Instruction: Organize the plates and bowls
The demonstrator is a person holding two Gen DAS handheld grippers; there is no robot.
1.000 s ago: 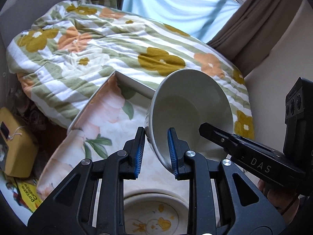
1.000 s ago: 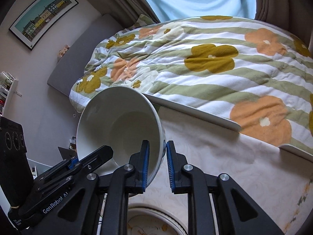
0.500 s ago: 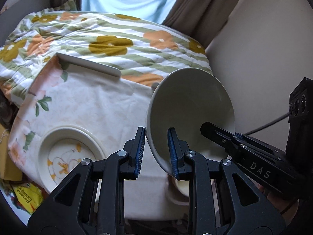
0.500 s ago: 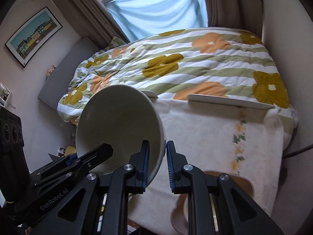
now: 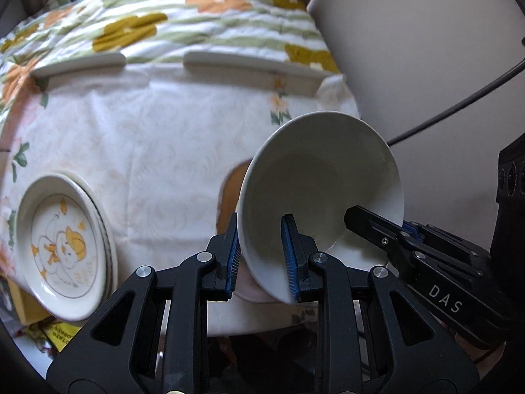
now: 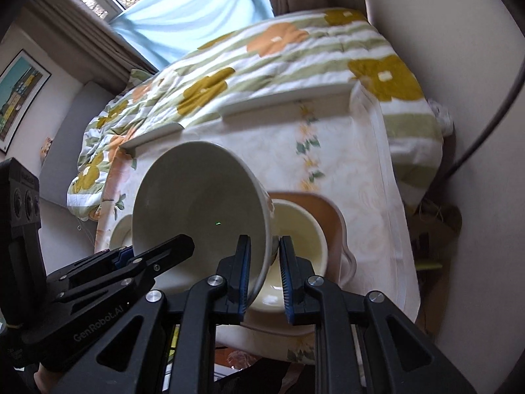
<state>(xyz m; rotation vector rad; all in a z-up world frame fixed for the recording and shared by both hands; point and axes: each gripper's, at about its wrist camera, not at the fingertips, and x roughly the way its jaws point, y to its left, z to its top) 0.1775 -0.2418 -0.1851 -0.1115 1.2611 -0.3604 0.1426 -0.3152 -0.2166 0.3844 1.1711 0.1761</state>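
Observation:
Both grippers hold one white bowl (image 5: 321, 190) by its rim, tilted, above the table's right part. My left gripper (image 5: 262, 256) is shut on the rim's left side. My right gripper (image 6: 264, 272) is shut on the rim's right side, where the bowl (image 6: 197, 197) fills the middle of the right wrist view. Below the bowl a cream bowl (image 6: 295, 239) sits on a pink-rimmed plate (image 6: 331, 216). A stack of plates with a duck drawing (image 5: 62, 243) lies at the table's left.
The small table carries a floral cloth (image 5: 147, 151) and has raised white rails (image 5: 249, 62) at its far edge. A flowered duvet (image 6: 262, 55) lies on the bed behind. A wall (image 5: 426, 49) and a black cable (image 5: 459, 105) are at the right.
Both grippers have carried the bowl to the right and lower, over the cream bowl on the pink-rimmed plate. The grip on the rim is unchanged.

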